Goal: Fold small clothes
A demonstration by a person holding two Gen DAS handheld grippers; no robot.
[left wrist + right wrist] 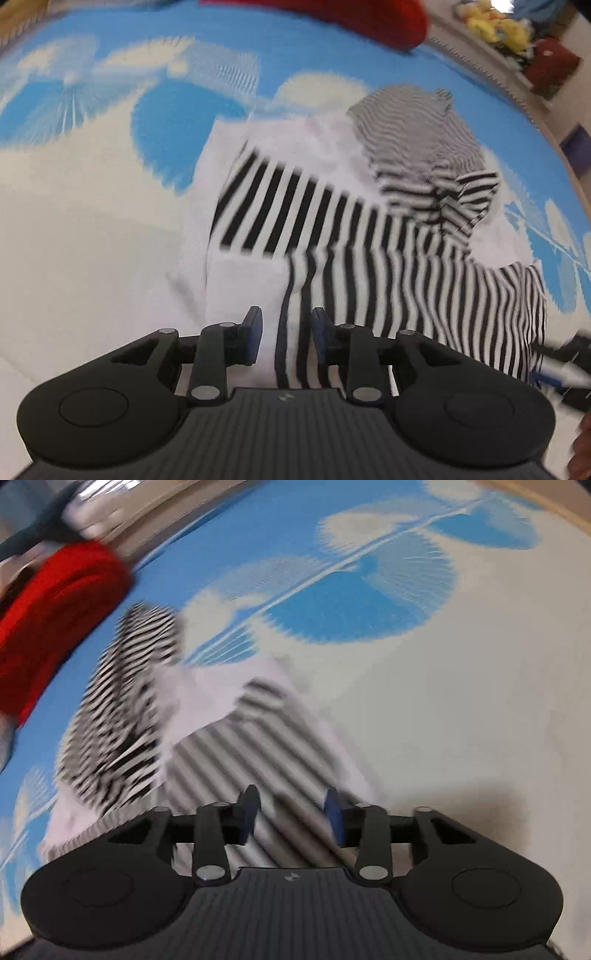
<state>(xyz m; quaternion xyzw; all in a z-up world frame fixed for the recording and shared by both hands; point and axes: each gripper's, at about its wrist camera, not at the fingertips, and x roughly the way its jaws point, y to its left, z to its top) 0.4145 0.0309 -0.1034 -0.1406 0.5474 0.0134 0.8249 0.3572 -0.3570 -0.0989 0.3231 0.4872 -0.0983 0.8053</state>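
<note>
Both grippers, left gripper (286,338) and right gripper (291,819), stand part-open, holding nothing; striped garment (369,240) lies just beyond the fingertips; pinch one edge layer squarely before folding.

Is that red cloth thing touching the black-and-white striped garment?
Cannot tell. In the right wrist view the red cloth lies close beside the black-and-white striped garment, but blur hides whether a strip of blue-and-white patterned sheet separates them.
</note>
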